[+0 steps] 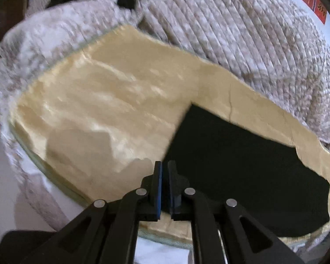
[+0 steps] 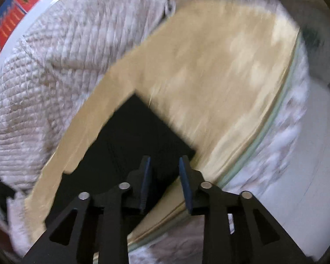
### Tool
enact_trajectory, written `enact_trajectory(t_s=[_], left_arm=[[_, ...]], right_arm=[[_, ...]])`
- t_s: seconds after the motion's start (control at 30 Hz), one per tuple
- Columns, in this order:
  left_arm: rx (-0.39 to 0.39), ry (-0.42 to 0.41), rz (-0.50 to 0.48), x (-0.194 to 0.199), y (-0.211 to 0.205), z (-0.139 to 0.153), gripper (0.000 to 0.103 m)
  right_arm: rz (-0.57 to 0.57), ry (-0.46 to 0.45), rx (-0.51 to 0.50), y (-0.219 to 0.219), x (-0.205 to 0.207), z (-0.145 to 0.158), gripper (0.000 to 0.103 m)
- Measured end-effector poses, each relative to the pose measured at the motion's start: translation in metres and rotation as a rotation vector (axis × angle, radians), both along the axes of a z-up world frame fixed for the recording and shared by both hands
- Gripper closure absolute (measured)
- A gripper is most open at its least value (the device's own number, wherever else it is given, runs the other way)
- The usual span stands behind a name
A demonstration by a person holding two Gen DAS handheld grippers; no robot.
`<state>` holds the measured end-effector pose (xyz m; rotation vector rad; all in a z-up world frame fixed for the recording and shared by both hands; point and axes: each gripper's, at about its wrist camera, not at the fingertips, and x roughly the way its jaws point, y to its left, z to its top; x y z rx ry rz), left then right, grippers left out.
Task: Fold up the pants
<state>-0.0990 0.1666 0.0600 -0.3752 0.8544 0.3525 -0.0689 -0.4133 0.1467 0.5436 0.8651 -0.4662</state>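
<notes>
The black pants (image 1: 237, 162) lie flat on a pale yellow table top (image 1: 103, 101), folded into a dark block with a straight left edge. My left gripper (image 1: 164, 167) hovers at that edge near the front; its jaws are nearly together with a thin gap, and nothing shows between them. In the right wrist view the pants (image 2: 129, 140) show as a dark shape with a square far corner. My right gripper (image 2: 165, 161) is open and empty above their near right corner. The right view is blurred by motion.
A quilted white and beige blanket (image 1: 242, 28) is heaped behind the table and also shows in the right wrist view (image 2: 61, 61). The table has a greenish glass rim (image 2: 272, 127). White floor (image 2: 308, 154) lies beyond it. A red poster (image 2: 8, 19) hangs on the wall.
</notes>
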Motion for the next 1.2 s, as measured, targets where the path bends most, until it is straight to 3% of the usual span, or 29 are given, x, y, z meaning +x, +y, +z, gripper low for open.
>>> enact_trajectory(t_s=[0.07,0.17,0.23,0.37,0.47,0.57,0.63,0.73,0.93,1.07,1.2], left_arm=[[0.000,-0.022,-0.028,0.007,-0.005,0.010,0.095],[-0.016,-0.059,-0.149,0.033,-0.025,0.016,0.094],[-0.027,-0.079,-0.229,0.056,-0.040,0.015,0.092],[0.019,-0.031,-0.351,0.108,-0.063,-0.006,0.082],[0.084,0.023,-0.351,0.133,-0.065,-0.028,0.082],[0.075,0.082,-0.287,0.144,-0.052,-0.053,0.082],[0.076,0.050,-0.278,0.143,-0.051,-0.050,0.082],[0.088,0.037,-0.265,0.138,-0.056,-0.042,0.082],[0.123,-0.047,-0.333,0.108,-0.085,-0.026,0.077],[0.129,-0.044,-0.393,0.091,-0.107,-0.027,0.076],[0.126,-0.024,-0.409,0.078,-0.116,-0.033,0.073]], right_arm=[[0.071,-0.039,-0.064,0.012,0.009,0.005,0.071],[0.327,0.051,-0.129,0.043,0.056,-0.002,0.071],[0.426,0.073,-0.135,0.053,0.084,-0.009,0.071],[0.508,0.104,-0.142,0.056,0.134,-0.028,0.071],[0.480,0.144,-0.157,0.049,0.155,-0.046,0.071],[0.430,0.193,-0.117,0.031,0.159,-0.059,0.074],[0.409,0.178,-0.102,0.028,0.158,-0.058,0.077],[0.423,0.126,-0.187,0.043,0.150,-0.040,0.076],[0.523,0.112,-0.161,0.073,0.131,-0.038,0.075],[0.628,0.117,-0.234,0.108,0.107,-0.044,0.075],[0.651,0.140,-0.213,0.124,0.087,-0.053,0.075]])
